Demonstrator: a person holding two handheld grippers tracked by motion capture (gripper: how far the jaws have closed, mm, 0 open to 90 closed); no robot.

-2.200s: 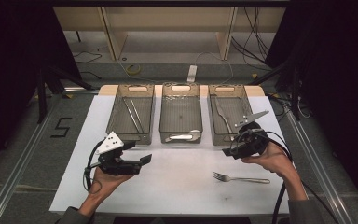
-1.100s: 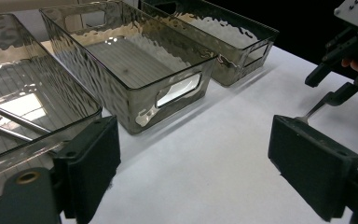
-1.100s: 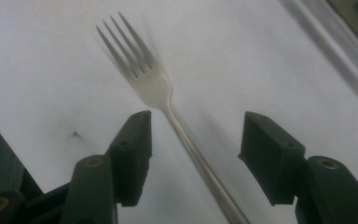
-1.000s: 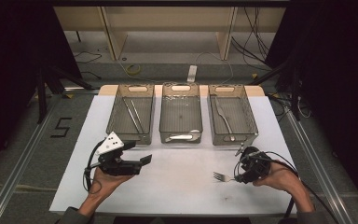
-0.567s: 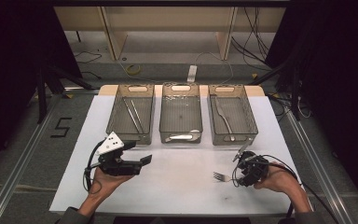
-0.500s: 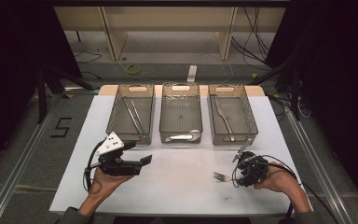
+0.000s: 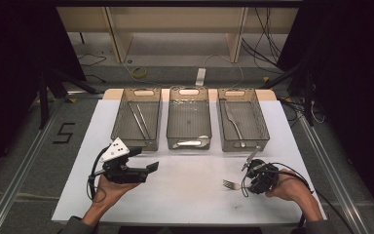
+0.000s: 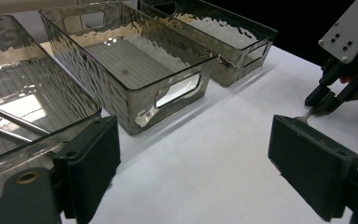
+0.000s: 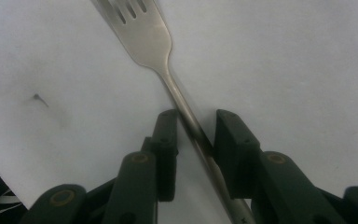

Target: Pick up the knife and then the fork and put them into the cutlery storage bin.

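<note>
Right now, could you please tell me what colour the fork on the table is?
Silver metal, the fork shows best in the right gripper view.

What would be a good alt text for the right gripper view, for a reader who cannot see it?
A silver metal fork lies on a white table surface, its handle running down between the two black jaws of the right gripper. The jaws stand close on either side of the handle but have not fully closed on it.

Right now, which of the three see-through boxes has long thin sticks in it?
The left bin. Two thin metal rods lie inside it; the middle bin and right bin hold none.
</note>
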